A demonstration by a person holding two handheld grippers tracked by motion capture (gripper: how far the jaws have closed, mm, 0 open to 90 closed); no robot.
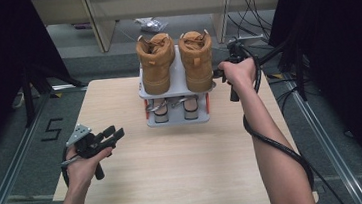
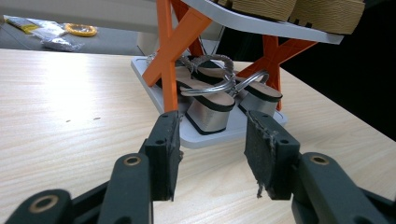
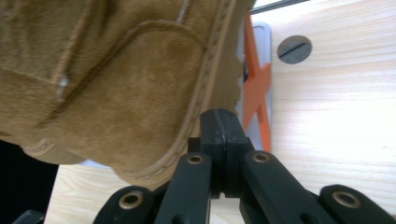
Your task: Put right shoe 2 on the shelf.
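Your right gripper (image 3: 220,122) has its jaws pressed together with nothing between them, tips just beside the tan suede boot (image 3: 116,79). An orange rack leg (image 3: 256,88) stands on the wooden table (image 3: 336,116) behind.

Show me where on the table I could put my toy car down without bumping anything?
The table is bare between the two forearms, in front of the shoe rack. There is also a bare strip left of the rack, beyond the left gripper. It is crowded at the rack: boots on top, sandals below, right gripper beside it.
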